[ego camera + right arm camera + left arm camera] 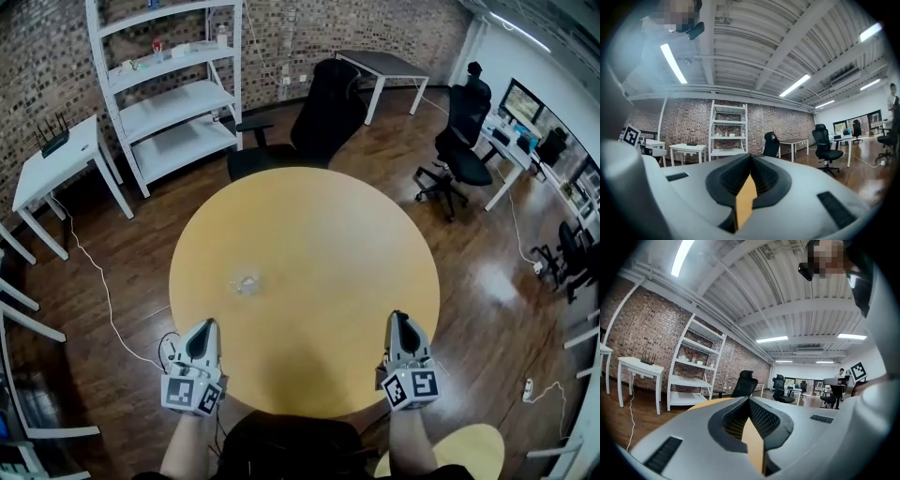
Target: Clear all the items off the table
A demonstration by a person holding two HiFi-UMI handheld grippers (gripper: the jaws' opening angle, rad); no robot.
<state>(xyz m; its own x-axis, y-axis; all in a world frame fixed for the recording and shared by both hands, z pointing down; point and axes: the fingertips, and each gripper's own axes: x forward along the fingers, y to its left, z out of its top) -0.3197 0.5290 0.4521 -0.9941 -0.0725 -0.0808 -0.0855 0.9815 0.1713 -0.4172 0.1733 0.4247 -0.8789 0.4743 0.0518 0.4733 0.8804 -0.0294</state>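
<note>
The left fingers (204,330) and right fingers (401,323) are pressed together and empty, just over the table (309,225) at its near rim. A small pale scrap (246,282) lies ahead of the left fingers: I'd spread them first. Bare top surrounds it, and a black chair (323,117) stands past the far edge

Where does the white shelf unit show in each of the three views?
Head view: shelf at top left, against the brick wall.
Left gripper view: left of centre, at mid height.
Right gripper view: just left of centre, at mid height.
Shared landmark: the black chair stands to the shelf's right in all three.
</note>
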